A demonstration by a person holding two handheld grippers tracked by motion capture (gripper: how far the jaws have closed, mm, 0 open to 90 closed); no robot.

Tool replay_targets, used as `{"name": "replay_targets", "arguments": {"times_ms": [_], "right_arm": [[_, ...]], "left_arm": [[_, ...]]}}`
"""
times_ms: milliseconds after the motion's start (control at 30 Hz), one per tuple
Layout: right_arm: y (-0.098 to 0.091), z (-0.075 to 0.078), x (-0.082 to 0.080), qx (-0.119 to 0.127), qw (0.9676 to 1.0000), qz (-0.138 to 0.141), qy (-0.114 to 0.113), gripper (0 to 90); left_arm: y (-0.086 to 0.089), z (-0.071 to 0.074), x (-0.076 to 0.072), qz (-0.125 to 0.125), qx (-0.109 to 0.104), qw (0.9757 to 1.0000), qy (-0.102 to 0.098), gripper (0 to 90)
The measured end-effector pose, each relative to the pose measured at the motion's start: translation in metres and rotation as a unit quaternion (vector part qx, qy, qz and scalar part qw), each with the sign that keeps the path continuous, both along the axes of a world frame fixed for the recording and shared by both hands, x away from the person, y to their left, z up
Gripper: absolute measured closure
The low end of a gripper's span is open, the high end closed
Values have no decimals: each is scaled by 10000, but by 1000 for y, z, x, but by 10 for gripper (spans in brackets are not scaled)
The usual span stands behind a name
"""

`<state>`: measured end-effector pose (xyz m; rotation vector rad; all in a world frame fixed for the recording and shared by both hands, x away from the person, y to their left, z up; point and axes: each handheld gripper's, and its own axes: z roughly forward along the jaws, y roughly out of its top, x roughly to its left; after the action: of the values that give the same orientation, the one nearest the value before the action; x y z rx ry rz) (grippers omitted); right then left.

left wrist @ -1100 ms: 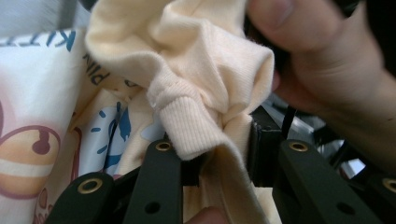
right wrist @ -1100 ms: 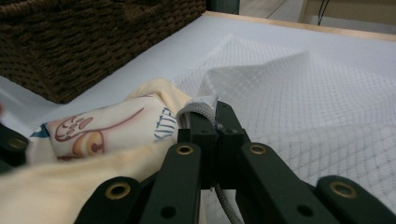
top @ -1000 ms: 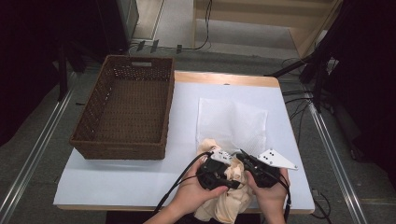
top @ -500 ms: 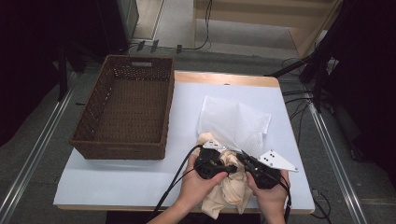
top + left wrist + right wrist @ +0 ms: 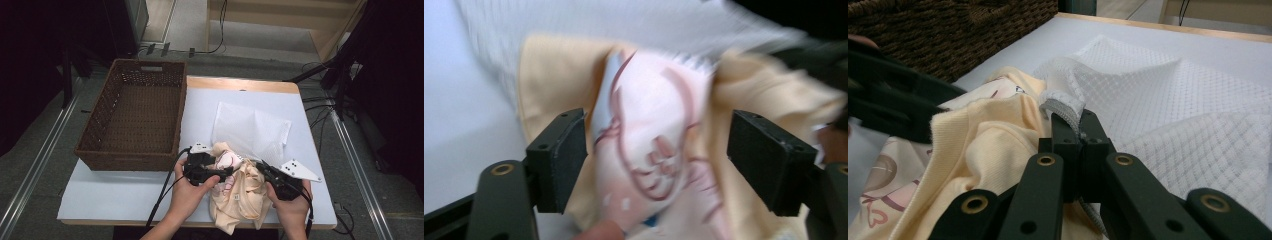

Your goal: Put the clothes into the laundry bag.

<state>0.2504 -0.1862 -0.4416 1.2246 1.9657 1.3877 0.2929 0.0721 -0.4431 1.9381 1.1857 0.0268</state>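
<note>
- Left gripper (image 5: 656,165): jaws have just been opening, released around the cream garment (image 5: 240,192), seemingly untouched.
- Right gripper (image 5: 1074,131): clenched on the white mesh bag (image 5: 1168,95) edge, near the tabletop's (image 5: 125,192) front edge.

Overhead view; jaw cameras close, sharing garment (image 5: 240,192).

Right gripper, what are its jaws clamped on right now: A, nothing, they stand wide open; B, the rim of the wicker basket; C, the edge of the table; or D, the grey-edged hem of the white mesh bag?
D: in the right gripper view the right gripper has its jaws shut together on the grey-trimmed edge of the white mesh bag, beside the cream garment.
</note>
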Motion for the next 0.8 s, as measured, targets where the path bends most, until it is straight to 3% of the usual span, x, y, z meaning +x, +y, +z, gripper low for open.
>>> {"name": "replay_targets", "arguments": {"times_ms": [33, 67, 100, 133, 167, 233, 333, 400, 500, 600, 633, 667, 700, 800], "right_arm": [[0, 0, 0, -16, 10000, 5, -3, 896], [0, -1, 0, -19, 10000, 1, -5, 896], [-1, -1, 0, -34, 10000, -4, -4, 896], [-1, -2, 1, -25, 10000, -3, 21, 895], [-1, -3, 1, -28, 10000, -11, 22, 896], [-2, -3, 2, -48, 10000, -15, 21, 896], [-2, -3, 4, -54, 10000, -29, 61, 896], [-1, -3, 4, -68, 10000, -20, 56, 896], [3, -1, 3, -112, 9999, -26, 39, 897], [5, 0, 1, -112, 9999, -5, 16, 897], [7, 1, 0, -99, 9999, 50, -39, 897], [8, 2, 0, -67, 9999, 81, -67, 897], [8, 2, 0, -67, 9999, 81, -67, 897], [11, 3, -2, -81, 9999, 107, -102, 897]], "left_arm": [[-1, -6, 2, 33, 80, 9999, 110, 208], [-2, -10, 2, -55, 60, 9998, 198, 305], [-1, -11, 1, -208, -86, 9995, 242, 474], [0, -9, -2, -381, -206, 9989, 207, 762], [-1, -5, -6, -552, -317, 9979, 113, 803], [-6, 6, -18, -911, -200, 9952, -286, 832], [-20, 18, -33, -1652, -195, 9847, -518, 845], [-29, 19, -37, -1955, -123, 9793, -502, 835], [-40, 15, -35, -2138, -330, 9758, -324, 807], [-53, 14, -36, -2355, -176, 9711, -353, 800], [-58, 13, -37, -2322, -111, 9719, -368, 812], [-61, 13, -36, -2210, 24, 9745, -398, 834], [-63, 12, -34, -1978, 151, 9793, -393, 834], [-66, 8, -25, -1309, 315, 9902, -376, 870]]}}
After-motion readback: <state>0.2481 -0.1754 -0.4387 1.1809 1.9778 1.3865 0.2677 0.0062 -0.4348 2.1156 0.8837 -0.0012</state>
